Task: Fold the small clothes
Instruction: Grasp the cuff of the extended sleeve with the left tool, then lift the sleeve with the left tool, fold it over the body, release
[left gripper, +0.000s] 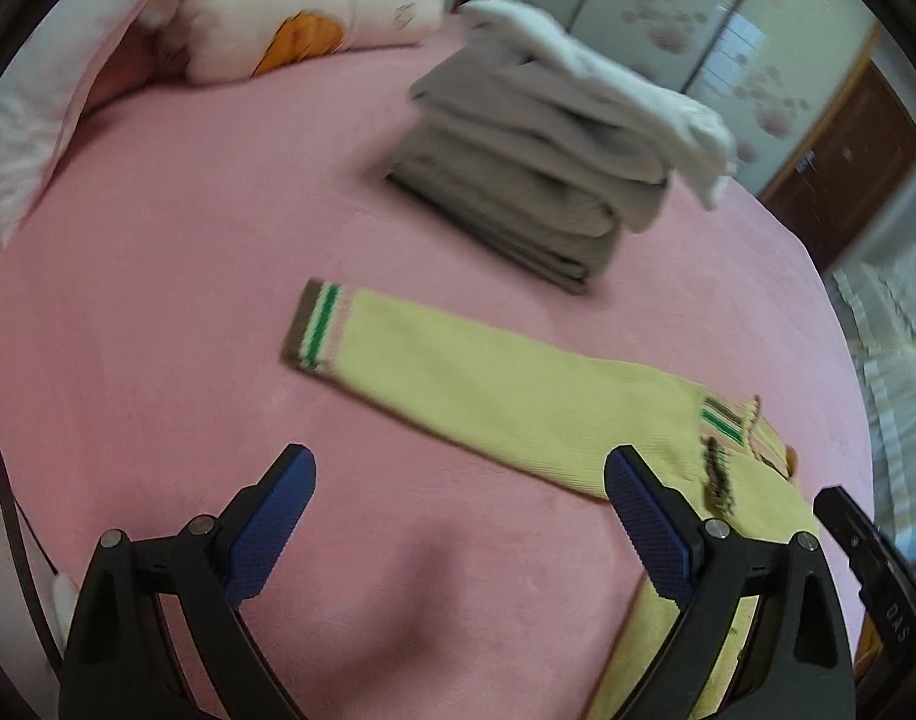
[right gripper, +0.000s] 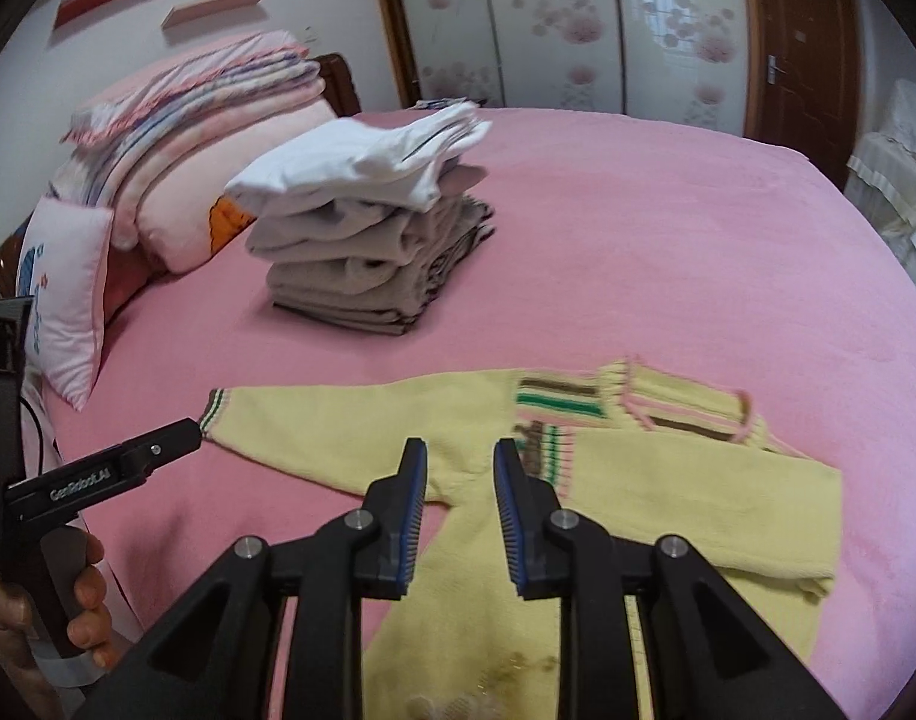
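A small yellow knit sweater (right gripper: 668, 480) with green, brown and pink stripes lies flat on the pink bed (right gripper: 668, 252). Its left sleeve (left gripper: 458, 372) stretches out to a striped cuff (left gripper: 317, 327); the right sleeve is folded over the body. My left gripper (left gripper: 458, 498) is wide open and empty, above the bed just short of the sleeve; it also shows in the right wrist view (right gripper: 188, 438) near the cuff. My right gripper (right gripper: 461, 474) is open with a narrow gap, empty, above the sweater's body near the armpit.
A stack of folded grey clothes (right gripper: 368, 264) with a white garment (right gripper: 362, 162) on top stands in the middle of the bed. Pillows and folded blankets (right gripper: 206, 120) lie at the headboard on the left. Wardrobe doors (right gripper: 548, 24) stand behind the bed.
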Demonstrator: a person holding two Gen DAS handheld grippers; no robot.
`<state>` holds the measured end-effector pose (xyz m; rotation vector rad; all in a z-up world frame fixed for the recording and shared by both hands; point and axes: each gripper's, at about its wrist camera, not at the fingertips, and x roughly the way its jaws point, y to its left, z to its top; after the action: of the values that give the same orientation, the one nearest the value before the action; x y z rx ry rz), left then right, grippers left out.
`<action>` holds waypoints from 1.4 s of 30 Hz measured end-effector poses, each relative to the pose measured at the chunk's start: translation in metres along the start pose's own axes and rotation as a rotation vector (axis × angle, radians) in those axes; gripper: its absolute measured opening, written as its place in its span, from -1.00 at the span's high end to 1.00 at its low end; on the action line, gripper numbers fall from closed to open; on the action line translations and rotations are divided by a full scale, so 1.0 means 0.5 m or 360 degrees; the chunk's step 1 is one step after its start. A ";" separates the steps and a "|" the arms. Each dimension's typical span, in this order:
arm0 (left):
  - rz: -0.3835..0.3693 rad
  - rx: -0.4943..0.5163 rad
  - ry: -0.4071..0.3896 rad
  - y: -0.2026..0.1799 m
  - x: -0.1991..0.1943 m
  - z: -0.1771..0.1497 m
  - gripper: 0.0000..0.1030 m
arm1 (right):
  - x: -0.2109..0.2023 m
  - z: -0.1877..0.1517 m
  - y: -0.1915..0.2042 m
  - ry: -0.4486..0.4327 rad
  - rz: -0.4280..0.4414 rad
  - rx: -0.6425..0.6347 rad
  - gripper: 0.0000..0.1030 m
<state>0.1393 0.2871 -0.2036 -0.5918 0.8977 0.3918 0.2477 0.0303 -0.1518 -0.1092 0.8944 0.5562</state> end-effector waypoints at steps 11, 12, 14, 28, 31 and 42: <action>-0.0114 -0.0286 0.0075 0.084 0.151 0.001 -0.84 | 0.085 -0.044 0.063 0.0108 0.0027 -0.0111 0.56; -0.0128 -0.0306 0.0073 0.088 0.159 0.005 -0.83 | 0.090 -0.046 0.066 0.0112 0.0022 -0.0124 0.56; -0.0148 -0.0329 0.0058 0.089 0.175 0.009 -0.83 | 0.099 -0.048 0.071 0.0118 0.0015 -0.0142 0.56; -0.0123 -0.0314 -0.0004 0.085 0.204 0.068 0.87 | 0.121 -0.044 0.085 0.0103 0.0015 -0.0175 0.56; -0.0102 -0.0224 -0.0078 0.049 0.175 0.072 0.88 | 0.109 -0.046 0.073 0.0090 0.0006 -0.0166 0.56; -0.0360 0.0274 -0.0202 -0.210 0.053 0.057 0.89 | 0.039 -0.063 -0.063 0.0060 -0.0145 0.0022 0.56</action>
<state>0.2294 0.2259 -0.1785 -0.4976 0.7257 0.1440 0.2509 0.0017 -0.1908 -0.1475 0.9251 0.4643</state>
